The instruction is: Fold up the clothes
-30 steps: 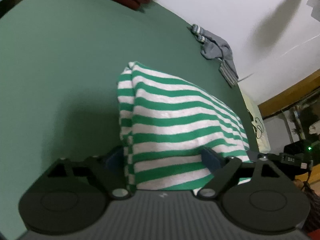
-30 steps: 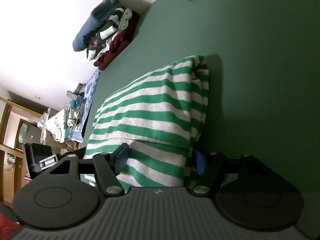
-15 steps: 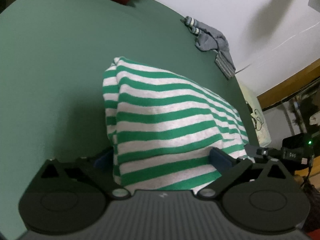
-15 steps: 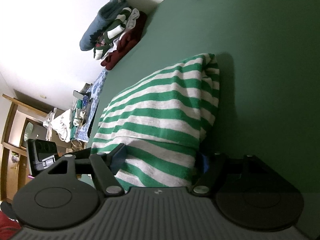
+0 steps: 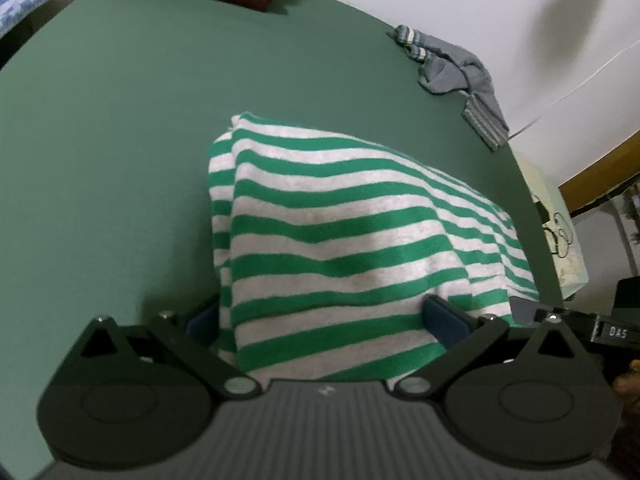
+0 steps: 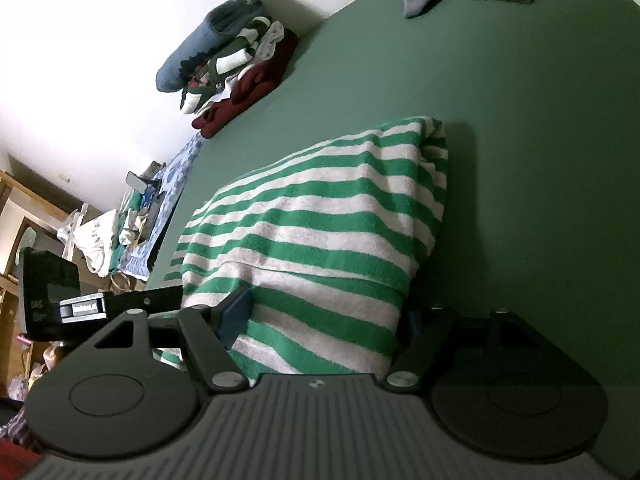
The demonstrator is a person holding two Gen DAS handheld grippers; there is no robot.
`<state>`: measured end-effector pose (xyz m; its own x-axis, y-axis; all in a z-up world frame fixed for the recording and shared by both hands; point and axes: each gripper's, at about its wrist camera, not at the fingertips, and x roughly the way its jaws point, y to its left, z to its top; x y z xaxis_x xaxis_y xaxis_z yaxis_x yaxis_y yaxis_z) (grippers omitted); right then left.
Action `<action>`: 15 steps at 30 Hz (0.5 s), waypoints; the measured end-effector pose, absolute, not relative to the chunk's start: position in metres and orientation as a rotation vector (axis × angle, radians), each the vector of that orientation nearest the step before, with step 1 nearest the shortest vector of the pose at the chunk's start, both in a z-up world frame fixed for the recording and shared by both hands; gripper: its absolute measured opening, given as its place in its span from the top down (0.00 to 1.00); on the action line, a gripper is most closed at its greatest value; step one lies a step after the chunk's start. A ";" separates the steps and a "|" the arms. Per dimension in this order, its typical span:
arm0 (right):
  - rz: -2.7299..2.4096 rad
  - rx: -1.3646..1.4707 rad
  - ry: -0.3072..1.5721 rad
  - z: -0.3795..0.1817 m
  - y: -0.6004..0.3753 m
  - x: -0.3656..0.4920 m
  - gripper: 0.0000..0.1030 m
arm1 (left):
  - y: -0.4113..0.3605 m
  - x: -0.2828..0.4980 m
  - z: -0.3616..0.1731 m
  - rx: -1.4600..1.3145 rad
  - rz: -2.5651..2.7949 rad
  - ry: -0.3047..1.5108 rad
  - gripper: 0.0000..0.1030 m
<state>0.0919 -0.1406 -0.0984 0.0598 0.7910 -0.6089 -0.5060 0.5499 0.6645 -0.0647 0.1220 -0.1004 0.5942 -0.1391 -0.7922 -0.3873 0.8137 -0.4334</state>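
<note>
Green desk (image 5: 120, 140) carries the striped garment (image 5: 340, 240), folded into a thick bundle mid-surface, near edge toward both claws. Left claw (image 5: 324, 316) stands spread wide, having just opened, cloth between its pads but not pinched. Right claw (image 6: 324, 316) likewise straddles the bundle, just widened, apparently loose. Best to back both out level, without dragging layers. Stack of folded clothes (image 6: 232, 60) at far edge, grey garment (image 5: 460, 76) near the wall: both well clear.
</note>
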 end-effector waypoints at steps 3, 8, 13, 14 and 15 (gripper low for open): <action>0.994 0.310 1.135 -0.098 -0.140 0.091 0.26 | 0.119 -0.063 -0.100 -0.613 0.171 0.944 0.01; 0.977 0.307 1.128 -0.098 -0.139 0.088 0.28 | 0.118 -0.064 -0.099 -0.603 0.181 0.946 0.01; 0.965 0.287 1.119 -0.096 -0.135 0.086 0.28 | 0.116 -0.062 -0.098 -0.585 0.183 0.949 0.01; 0.964 0.285 1.116 -0.096 -0.135 0.086 0.28 | 0.115 -0.062 -0.098 -0.582 0.183 0.948 0.01; 0.963 0.283 1.113 -0.096 -0.135 0.085 0.28 | 0.115 -0.062 -0.098 -0.579 0.183 0.946 0.01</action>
<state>0.0854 -0.1350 -0.0965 0.1048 0.7709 -0.6282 -0.5106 0.5838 0.6312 -0.0620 0.1148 -0.0981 0.5825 -0.0993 -0.8068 -0.3929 0.8345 -0.3864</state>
